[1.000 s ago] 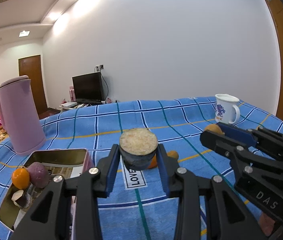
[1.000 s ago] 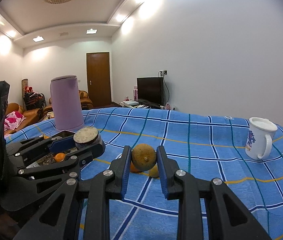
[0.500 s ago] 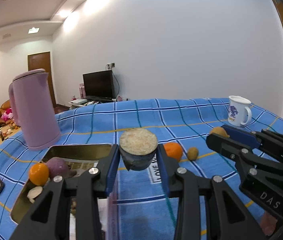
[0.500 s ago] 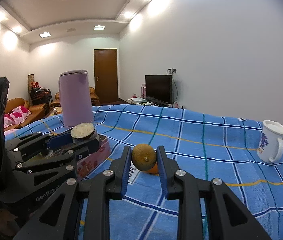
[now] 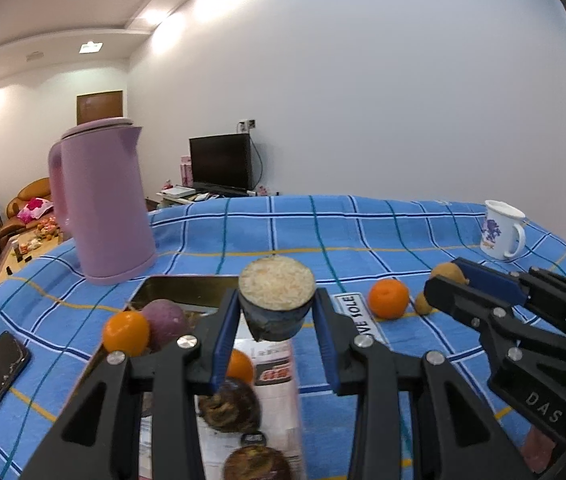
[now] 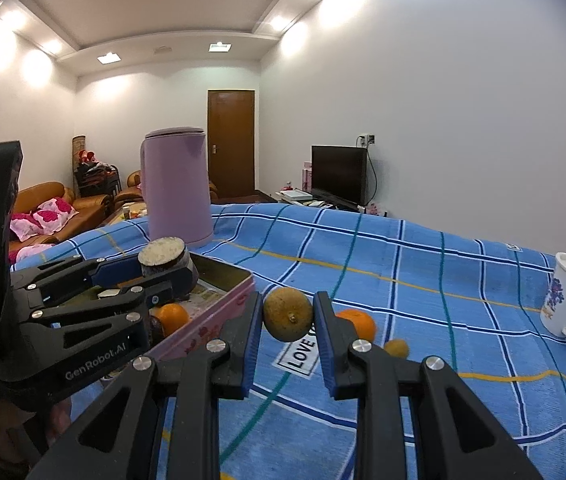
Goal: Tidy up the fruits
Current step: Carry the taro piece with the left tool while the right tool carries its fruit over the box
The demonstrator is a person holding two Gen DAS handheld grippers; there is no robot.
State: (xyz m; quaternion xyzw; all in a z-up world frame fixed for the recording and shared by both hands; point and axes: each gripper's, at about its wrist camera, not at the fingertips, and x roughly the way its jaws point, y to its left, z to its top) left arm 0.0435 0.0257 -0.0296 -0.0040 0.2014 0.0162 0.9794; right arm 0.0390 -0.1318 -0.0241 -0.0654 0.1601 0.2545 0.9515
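My left gripper (image 5: pixel 277 322): black plastic frame w/ triangular cutouts, silver screws, blue pads, "GenRobot.AI" on its side. My right gripper (image 6: pixel 287 320): same build, "DAS" lettering.

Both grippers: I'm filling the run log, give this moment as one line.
left gripper: shut on cut fruit half | right gripper: shut on brown fruit | tin tray: partly filled
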